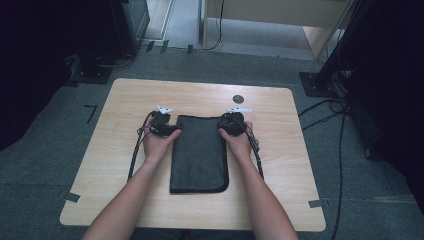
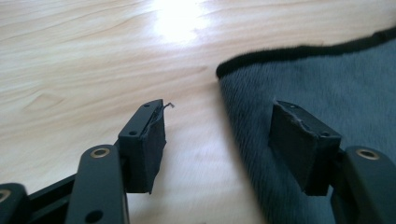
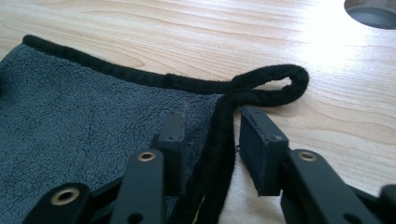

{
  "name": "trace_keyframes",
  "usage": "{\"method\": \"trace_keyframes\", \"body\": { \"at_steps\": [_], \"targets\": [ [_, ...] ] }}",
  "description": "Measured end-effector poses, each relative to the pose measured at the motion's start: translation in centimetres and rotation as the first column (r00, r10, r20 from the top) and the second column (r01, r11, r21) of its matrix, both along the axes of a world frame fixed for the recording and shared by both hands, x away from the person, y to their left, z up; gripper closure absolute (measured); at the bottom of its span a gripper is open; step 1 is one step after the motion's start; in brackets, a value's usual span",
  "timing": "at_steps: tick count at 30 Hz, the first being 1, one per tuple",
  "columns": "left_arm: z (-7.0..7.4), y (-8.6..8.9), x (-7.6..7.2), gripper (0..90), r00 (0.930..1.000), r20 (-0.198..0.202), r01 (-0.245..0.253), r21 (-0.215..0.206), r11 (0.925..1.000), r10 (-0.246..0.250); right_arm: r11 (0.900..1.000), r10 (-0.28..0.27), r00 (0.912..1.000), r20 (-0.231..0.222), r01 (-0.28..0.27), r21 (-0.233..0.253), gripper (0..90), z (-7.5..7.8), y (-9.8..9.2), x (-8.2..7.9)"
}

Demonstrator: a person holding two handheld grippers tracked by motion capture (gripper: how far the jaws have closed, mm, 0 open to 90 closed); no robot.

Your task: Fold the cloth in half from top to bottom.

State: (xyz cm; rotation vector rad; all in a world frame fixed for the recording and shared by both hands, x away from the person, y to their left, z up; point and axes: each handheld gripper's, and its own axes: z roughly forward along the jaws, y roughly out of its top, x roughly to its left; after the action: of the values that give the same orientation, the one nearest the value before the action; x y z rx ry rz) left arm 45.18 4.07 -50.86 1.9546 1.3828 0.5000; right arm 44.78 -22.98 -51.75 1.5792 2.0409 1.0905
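A dark grey towel (image 1: 199, 152) with black trim lies folded into a long strip on the wooden table (image 1: 280, 150). My left gripper (image 1: 173, 131) is at its far left corner, open. In the left gripper view the jaws of that gripper (image 2: 219, 116) straddle the left edge of the towel (image 2: 336, 84), one over bare wood and one over the cloth. My right gripper (image 1: 224, 129) is at the far right corner. Its jaws (image 3: 215, 121) stand open on either side of the black trimmed edge of the towel (image 3: 70, 121), just behind a small trim loop (image 3: 285, 79).
A round dark hole (image 1: 238, 98) sits in the table beyond the right gripper. Bare wood surrounds the towel on all sides. Cables (image 1: 325, 107) and black stand bases (image 1: 320, 82) lie on the grey floor past the table's edges.
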Motion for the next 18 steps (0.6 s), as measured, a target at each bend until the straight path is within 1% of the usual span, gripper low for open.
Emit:
{"method": "trace_keyframes", "body": {
  "at_steps": [1,2,3,4,5,6,7,8,9,10,11,12,13,14,15,16,17,18],
  "targets": [
    [0.0,-0.2,0.3,38.4,1.0,-0.003,0.001,-0.005,1.0,-0.001,1.0,0.002,1.0,0.001,-0.002,-0.008,66.7,0.0,0.1,-0.1],
    [0.0,-0.4,0.5,39.5,0.9999,-0.009,0.015,-0.009,0.9999,-0.015,1.0,0.006,1.0,0.004,-0.006,-0.02,68.2,0.0,0.3,-0.1],
    [-0.1,-0.7,0.7,40.9,0.9996,-0.013,0.026,0.003,0.9996,-0.026,1.0,0.006,1.0,0.007,-0.006,-0.03,69.9,0.0,0.4,-0.2],
    [-0.1,-1.0,0.8,43.0,0.9991,-0.024,0.034,0.012,0.9994,-0.034,0.999,0.008,1.0,0.001,-0.008,-0.039,71.9,0.1,0.5,-0.2],
    [-0.1,-1.3,0.8,46.6,0.999,-0.024,0.038,0.022,0.999,-0.037,0.999,0.004,1.0,-0.001,-0.004,-0.041,74.7,0.1,0.5,-0.1],
    [0.0,-1.6,0.8,50.3,0.9987,-0.035,0.039,0.025,0.9989,-0.038,0.999,-0.013,0.9999,-0.01,0.012,-0.031,77.3,0.2,0.4,0.0],
    [0.1,-1.7,0.8,54.3,0.9984,-0.038,0.043,0.023,0.9988,-0.042,0.999,-0.039,0.9989,-0.027,0.039,0.009,80.3,0.1,0.3,0.1],
    [0.1,-2.0,0.7,60.0,0.998,-0.038,0.052,0.032,0.9981,-0.051,0.998,-0.047,0.9983,-0.035,0.048,0.03,81.9,0.1,0.2,0.1],
    [0.2,-2.1,0.7,65.7,0.9977,-0.032,0.061,0.045,0.9972,-0.059,0.997,-0.051,0.9977,-0.045,0.053,0.056,83.2,0.1,0.1,0.2],
    [0.3,-2.2,0.6,74.6,0.9974,-0.031,0.066,0.043,0.9969,-0.065,0.995,-0.056,0.997,-0.053,0.06,0.08,84.2,0.0,0.0,0.3],
    [0.4,-2.1,0.6,82.0,0.997,-0.027,0.074,0.043,0.9964,-0.072,0.994,-0.047,0.9974,-0.055,0.052,0.092,85.0,0.0,-0.3,0.3],
    [0.6,-1.9,0.6,85.8,0.9964,-0.031,0.08,0.024,0.9965,-0.079,0.993,-0.04,0.9976,-0.056,0.046,0.106,85.5,0.0,-0.5,0.3],
    [0.8,-1.7,0.6,87.2,0.9956,-0.037,0.086,0.0,0.9963,-0.086,0.993,-0.03,0.9984,-0.047,0.035,0.11,85.9,0.0,-0.6,0.2],
    [1.0,-1.4,0.6,87.8,0.9944,-0.039,0.098,-0.012,0.9951,-0.099,0.994,-0.019,0.9992,-0.034,0.023,0.108,86.0,0.1,-0.7,0.1],
    [1.2,-1.2,0.6,88.1,0.9935,-0.033,0.108,-0.027,0.9938,-0.109,0.995,-0.009,0.9998,-0.017,0.01,0.103,86.0,0.3,-0.8,0.0],
    [1.5,-1.0,0.5,88.3,0.9925,-0.024,0.119,-0.027,0.9925,-0.12,0.996,0.005,1.0,0.0,-0.005,0.094,86.1,0.6,-0.8,-0.1],
    [1.8,-0.8,0.5,88.4,0.9912,-0.015,0.131,-0.019,0.9912,-0.131,0.996,0.015,0.9997,0.019,-0.017,0.087,86.1,1.0,-0.8,-0.2],
    [2.1,-0.7,0.4,88.4,0.9909,-0.009,0.134,-0.021,0.9907,-0.134,0.996,0.021,0.9992,0.034,-0.024,0.091,86.1,1.4,-0.8,-0.3]
  ]
}}
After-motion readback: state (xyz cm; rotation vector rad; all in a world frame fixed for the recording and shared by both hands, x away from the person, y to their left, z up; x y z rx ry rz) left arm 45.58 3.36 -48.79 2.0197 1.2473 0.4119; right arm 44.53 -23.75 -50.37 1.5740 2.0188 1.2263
